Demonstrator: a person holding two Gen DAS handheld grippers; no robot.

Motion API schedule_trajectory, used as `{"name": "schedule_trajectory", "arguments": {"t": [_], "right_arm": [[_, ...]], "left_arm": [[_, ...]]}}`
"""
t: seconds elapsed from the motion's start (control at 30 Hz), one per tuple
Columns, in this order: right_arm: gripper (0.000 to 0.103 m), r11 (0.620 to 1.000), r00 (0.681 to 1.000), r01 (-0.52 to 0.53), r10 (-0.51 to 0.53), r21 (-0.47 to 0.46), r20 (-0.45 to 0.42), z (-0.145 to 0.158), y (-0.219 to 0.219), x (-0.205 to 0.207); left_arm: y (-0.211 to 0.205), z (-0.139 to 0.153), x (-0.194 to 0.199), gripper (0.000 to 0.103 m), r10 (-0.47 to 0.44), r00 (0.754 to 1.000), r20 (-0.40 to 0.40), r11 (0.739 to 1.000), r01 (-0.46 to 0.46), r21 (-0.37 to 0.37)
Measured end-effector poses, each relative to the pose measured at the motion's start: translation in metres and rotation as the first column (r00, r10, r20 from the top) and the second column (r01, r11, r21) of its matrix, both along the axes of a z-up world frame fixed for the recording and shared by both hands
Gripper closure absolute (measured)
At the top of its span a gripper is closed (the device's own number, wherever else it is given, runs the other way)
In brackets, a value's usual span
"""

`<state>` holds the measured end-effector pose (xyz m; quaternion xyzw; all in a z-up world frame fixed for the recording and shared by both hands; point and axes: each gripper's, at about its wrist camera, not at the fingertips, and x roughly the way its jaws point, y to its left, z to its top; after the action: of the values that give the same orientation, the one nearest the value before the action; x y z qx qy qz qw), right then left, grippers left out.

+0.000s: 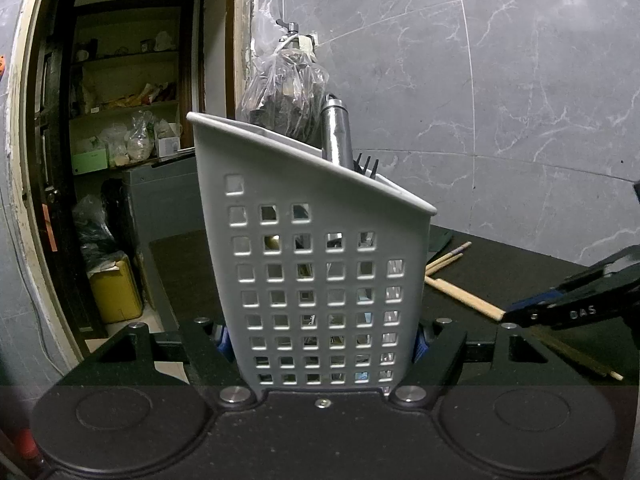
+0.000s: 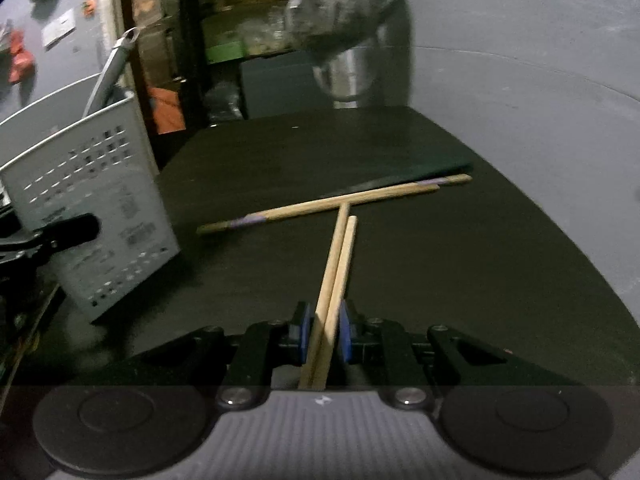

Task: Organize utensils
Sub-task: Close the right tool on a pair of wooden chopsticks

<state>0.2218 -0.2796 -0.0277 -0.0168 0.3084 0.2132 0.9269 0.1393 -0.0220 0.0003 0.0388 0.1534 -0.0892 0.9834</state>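
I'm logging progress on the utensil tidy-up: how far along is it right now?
Partly done. Done: a metal handle and a black fork already stand in the white caddy, which the left gripper clamps. In hand: right gripper holds two chopsticks. Left: the purple-banded chopsticks on the table.

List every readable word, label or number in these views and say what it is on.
"DAS": white letters on the right tongs, seen from the left wrist.
Printed label blocks on the white utensil holder: too blurred to read.
White notice on the far wall: too blurred to read.
Nothing else legible.
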Motion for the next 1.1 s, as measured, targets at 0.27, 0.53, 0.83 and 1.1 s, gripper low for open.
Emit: {"name": "schedule_trajectory", "arguments": {"t": [0.27,0.53,0.83,1.1], "right_arm": [[0.069,0.999,0.999,-0.031,0.031,0.031,0.008,0.009,0.006,0.014],[0.068,0.996,0.999,0.052,-0.051,0.070,-0.012,0.008,-0.013,0.025],[0.079,0.998,0.999,0.031,-0.030,0.046,-0.026,0.000,-0.003,0.028],[0.095,0.999,0.999,0.042,-0.042,0.034,-0.017,-0.004,0.003,0.037]], "left_arm": [[0.000,0.000,0.000,0.027,0.000,1.000,0.000,1.000,0.000,-0.001],[-0.001,0.000,0.000,0.027,0.000,1.000,0.000,1.000,0.000,-0.001],[-0.001,0.000,0.000,0.027,0.000,1.000,0.000,1.000,0.000,-0.001],[-0.001,0.000,0.000,0.027,0.000,1.000,0.000,1.000,0.000,0.000]]}}
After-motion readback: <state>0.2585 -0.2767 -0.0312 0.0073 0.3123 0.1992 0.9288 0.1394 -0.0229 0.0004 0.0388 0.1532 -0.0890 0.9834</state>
